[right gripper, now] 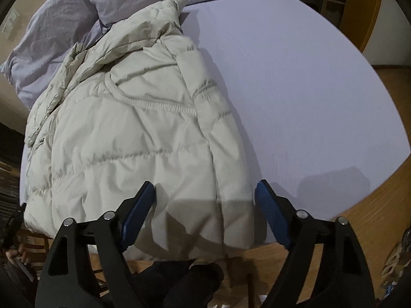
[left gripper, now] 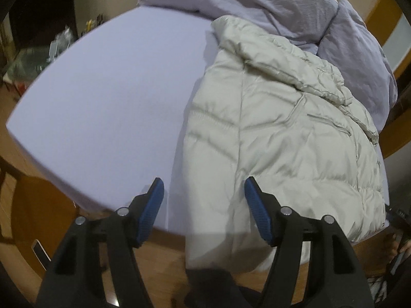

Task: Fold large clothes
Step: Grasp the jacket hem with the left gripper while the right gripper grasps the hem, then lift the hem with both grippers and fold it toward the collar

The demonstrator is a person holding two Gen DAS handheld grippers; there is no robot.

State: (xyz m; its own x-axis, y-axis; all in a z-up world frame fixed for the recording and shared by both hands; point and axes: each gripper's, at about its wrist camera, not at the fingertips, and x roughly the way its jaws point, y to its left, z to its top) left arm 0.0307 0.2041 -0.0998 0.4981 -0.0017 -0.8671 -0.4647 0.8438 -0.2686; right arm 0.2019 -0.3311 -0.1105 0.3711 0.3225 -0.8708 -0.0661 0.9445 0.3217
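A cream quilted puffer jacket lies on a bed with a lavender sheet, collar toward the far end and hem hanging over the near edge. My left gripper hovers open above the jacket's left side near that edge, with nothing between its blue pads. In the right wrist view the jacket fills the left half of the sheet. My right gripper stands open over the hem's right corner, and its pads press on nothing.
A crumpled lilac duvet is bunched at the bed's far end, behind the jacket's collar. Wooden floor surrounds the bed. Dark-socked feet stand below the hem. Blurred clutter sits at the far left.
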